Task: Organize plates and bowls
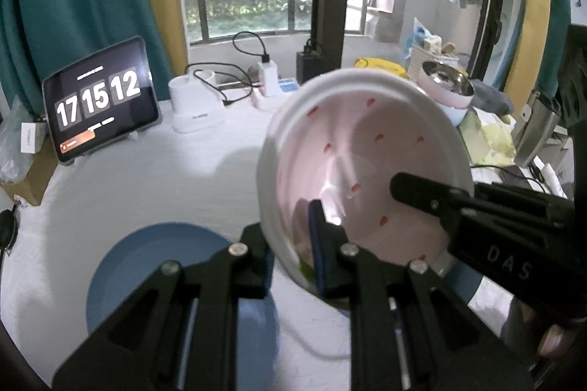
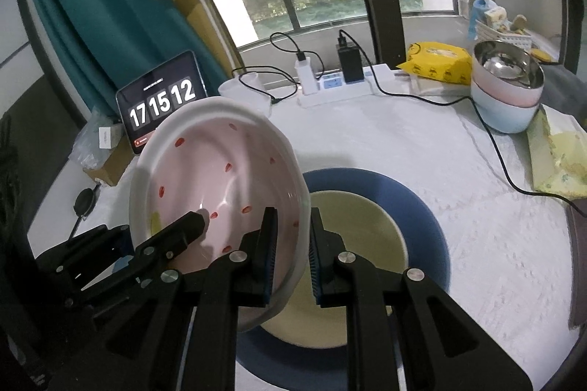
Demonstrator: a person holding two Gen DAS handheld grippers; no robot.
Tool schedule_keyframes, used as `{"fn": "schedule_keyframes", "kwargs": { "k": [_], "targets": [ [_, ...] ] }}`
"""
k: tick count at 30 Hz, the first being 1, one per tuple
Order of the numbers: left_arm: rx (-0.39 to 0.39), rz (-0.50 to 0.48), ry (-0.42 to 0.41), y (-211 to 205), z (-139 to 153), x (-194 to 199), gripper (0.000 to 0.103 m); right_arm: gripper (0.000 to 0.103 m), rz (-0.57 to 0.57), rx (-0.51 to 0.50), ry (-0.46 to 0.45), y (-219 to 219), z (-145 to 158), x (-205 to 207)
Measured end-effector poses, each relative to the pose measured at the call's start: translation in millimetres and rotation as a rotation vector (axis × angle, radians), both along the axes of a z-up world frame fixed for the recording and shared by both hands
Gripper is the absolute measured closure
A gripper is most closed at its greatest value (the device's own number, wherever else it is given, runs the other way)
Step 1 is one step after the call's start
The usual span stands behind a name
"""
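Left gripper (image 1: 290,262), bottom centre of its view, clamps the near rim of the tilted pink bowl (image 1: 363,163); a blue plate (image 1: 154,266) lies lower left, unstacked.

Right gripper (image 2: 290,259) pinches the same bowl's (image 2: 216,189) right rim, above a cream plate (image 2: 363,244). Nested bowls (image 2: 506,94) upper right suggest midway progress.
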State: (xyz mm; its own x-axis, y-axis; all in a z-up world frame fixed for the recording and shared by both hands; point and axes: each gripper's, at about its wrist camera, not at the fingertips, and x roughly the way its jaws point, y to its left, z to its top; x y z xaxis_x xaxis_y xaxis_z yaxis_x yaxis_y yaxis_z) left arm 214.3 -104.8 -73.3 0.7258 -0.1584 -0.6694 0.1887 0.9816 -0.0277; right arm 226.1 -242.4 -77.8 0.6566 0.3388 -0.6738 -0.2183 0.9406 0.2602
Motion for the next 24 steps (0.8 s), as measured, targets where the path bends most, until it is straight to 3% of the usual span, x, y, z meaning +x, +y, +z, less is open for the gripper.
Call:
{"fn": "schedule_keyframes", "kwargs": {
  "k": [24],
  "targets": [
    [0.045,-0.061,0.066,-46.2,-24.4,0.8,0.084,0.086,-0.058,0.002,0.06,-42.0,-24.9,-4.0]
  ]
}}
